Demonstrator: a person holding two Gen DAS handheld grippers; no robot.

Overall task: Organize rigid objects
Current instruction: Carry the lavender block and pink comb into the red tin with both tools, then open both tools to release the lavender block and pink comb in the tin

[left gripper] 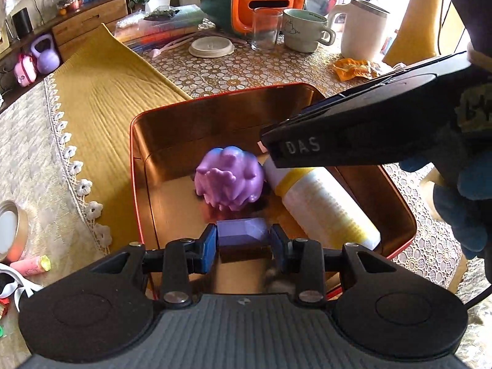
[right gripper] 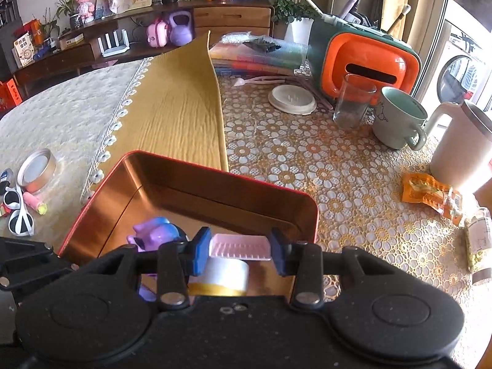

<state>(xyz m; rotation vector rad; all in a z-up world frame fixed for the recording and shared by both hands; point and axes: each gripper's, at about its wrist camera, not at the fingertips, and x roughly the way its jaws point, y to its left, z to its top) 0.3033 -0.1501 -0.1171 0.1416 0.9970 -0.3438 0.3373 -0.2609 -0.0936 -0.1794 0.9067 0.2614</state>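
Observation:
A red tin box [left gripper: 136,166] with a shiny copper inside stands open on the table. In it lie a purple toy figure [left gripper: 229,181] and a white and yellow bottle [left gripper: 326,206]. My left gripper [left gripper: 243,246] is shut on a lilac faceted block [left gripper: 241,232], held over the box's near side. In the right wrist view, my right gripper [right gripper: 240,250] is shut on a pink comb-like piece [right gripper: 240,246] above the tin box [right gripper: 190,163], over the bottle's white cap [right gripper: 227,272] and next to the purple toy [right gripper: 156,235]. The right gripper's body [left gripper: 353,135] reaches in from the right in the left wrist view.
Beyond the box stand a clear glass [right gripper: 353,101], a mug [right gripper: 396,120], a white jug [right gripper: 461,144], a round lid [right gripper: 292,98] and an orange-green case [right gripper: 366,61]. An orange snack packet [right gripper: 430,193] lies right. Sunglasses [right gripper: 18,212], a round tin [right gripper: 37,169] and a pink tube [right gripper: 35,203] lie left.

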